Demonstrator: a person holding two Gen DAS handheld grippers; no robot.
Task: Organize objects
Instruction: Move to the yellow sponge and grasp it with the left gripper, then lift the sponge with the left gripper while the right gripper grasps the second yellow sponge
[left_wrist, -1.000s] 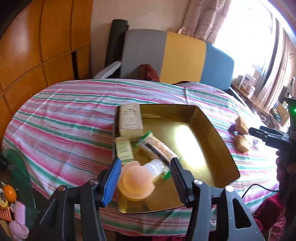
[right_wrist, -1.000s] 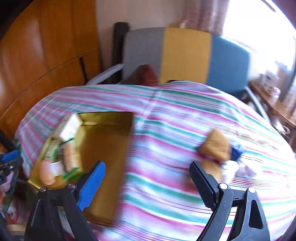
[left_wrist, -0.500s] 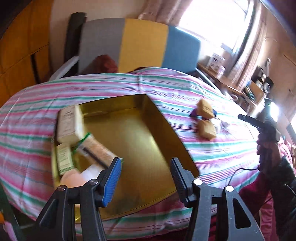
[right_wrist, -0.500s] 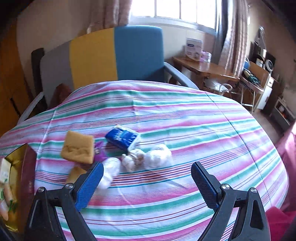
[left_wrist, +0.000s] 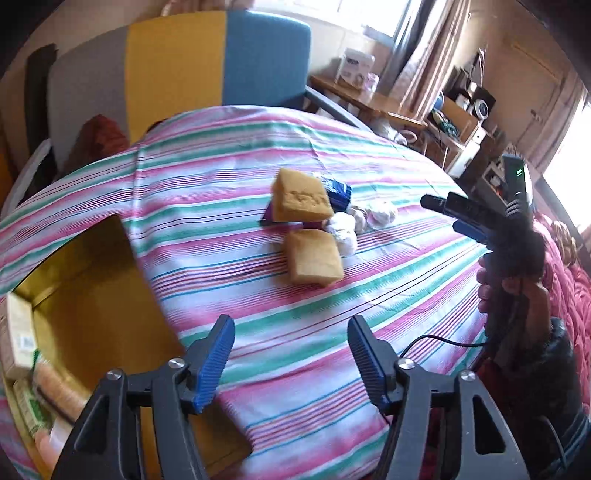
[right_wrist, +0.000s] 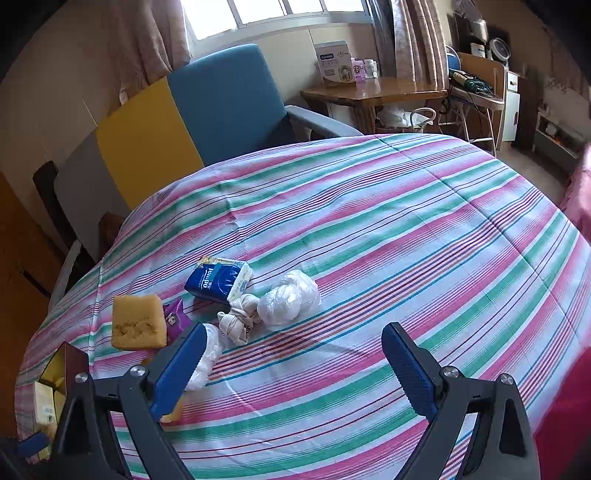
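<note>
At the far left of the left wrist view a gold tray (left_wrist: 107, 295) sits on the striped cloth (left_wrist: 221, 192), with a pale box (left_wrist: 16, 332) and green-trimmed packets (left_wrist: 33, 406) crowded at its left end; the rest of its floor is bare. The left gripper (left_wrist: 291, 354) hangs above the cloth just right of the tray, jaws spread wide, nothing between them. Beyond it lies the loose pile: one sponge (left_wrist: 301, 201) propped on a purple packet (left_wrist: 269, 216), a second sponge (left_wrist: 314, 256) flat in front, a blue tissue pack (left_wrist: 338, 192) behind, and white bundles (left_wrist: 345, 230) to the right. Further right, the right gripper (left_wrist: 454, 212) reaches in from the edge, held in a hand (left_wrist: 517, 295).

In the right wrist view the tray corner (right_wrist: 64, 360) shows at the lower left. The sponge (right_wrist: 136, 321) leans on the purple packet (right_wrist: 177, 319), then come the tissue pack (right_wrist: 218, 278), a knotted cloth bundle (right_wrist: 240, 319) and a crumpled plastic bag (right_wrist: 290, 297), all touching or nearly so. The right gripper (right_wrist: 291, 369) hovers near this pile, released and empty; its left finger (right_wrist: 177, 369) overlaps another white bundle (right_wrist: 207, 354). A tricolour chair (right_wrist: 207, 103) stands behind the table.
</note>
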